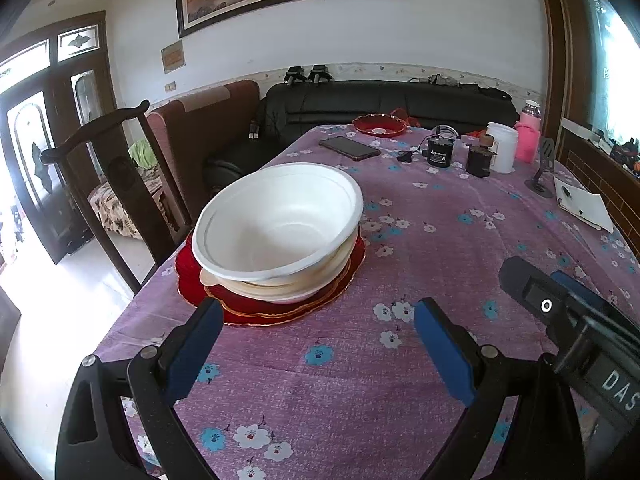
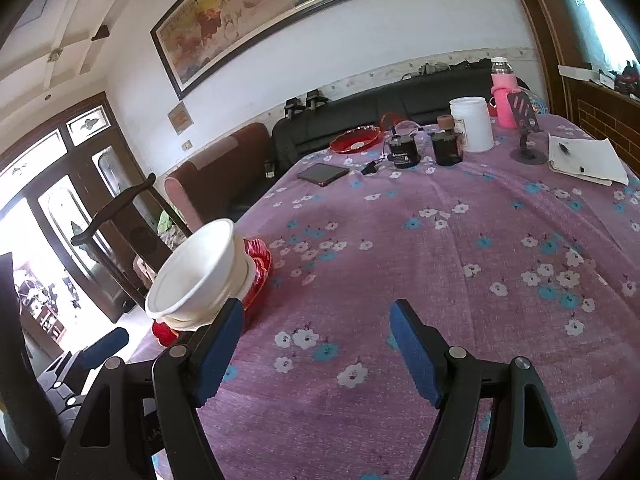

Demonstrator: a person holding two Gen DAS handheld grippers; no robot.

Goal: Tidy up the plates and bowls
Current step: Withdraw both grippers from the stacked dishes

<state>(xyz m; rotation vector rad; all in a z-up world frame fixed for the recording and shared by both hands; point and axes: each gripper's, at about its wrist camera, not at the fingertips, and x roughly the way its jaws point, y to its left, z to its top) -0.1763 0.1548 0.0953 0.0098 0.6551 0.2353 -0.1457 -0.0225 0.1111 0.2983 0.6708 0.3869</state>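
A large white bowl [image 1: 280, 216] sits nested on other white bowls [image 1: 256, 286], stacked on red plates [image 1: 224, 304] at the table's left edge. The stack also shows in the right wrist view [image 2: 196, 272], with the red plates [image 2: 258, 264] under it. My left gripper [image 1: 318, 320] is open and empty, just in front of the stack. My right gripper [image 2: 316, 320] is open and empty over bare cloth, right of the stack. A red dish [image 1: 379, 125] holding a small white thing sits at the far end of the table [image 2: 354, 140].
A purple flowered tablecloth [image 1: 440, 240] covers the table. At the far end lie a phone [image 1: 349, 148], dark jars [image 1: 440, 152], a white container [image 1: 502, 146], a pink bottle [image 1: 528, 136], a phone stand [image 1: 542, 176] and a notebook [image 1: 582, 204]. A wooden chair [image 1: 108, 176] stands left.
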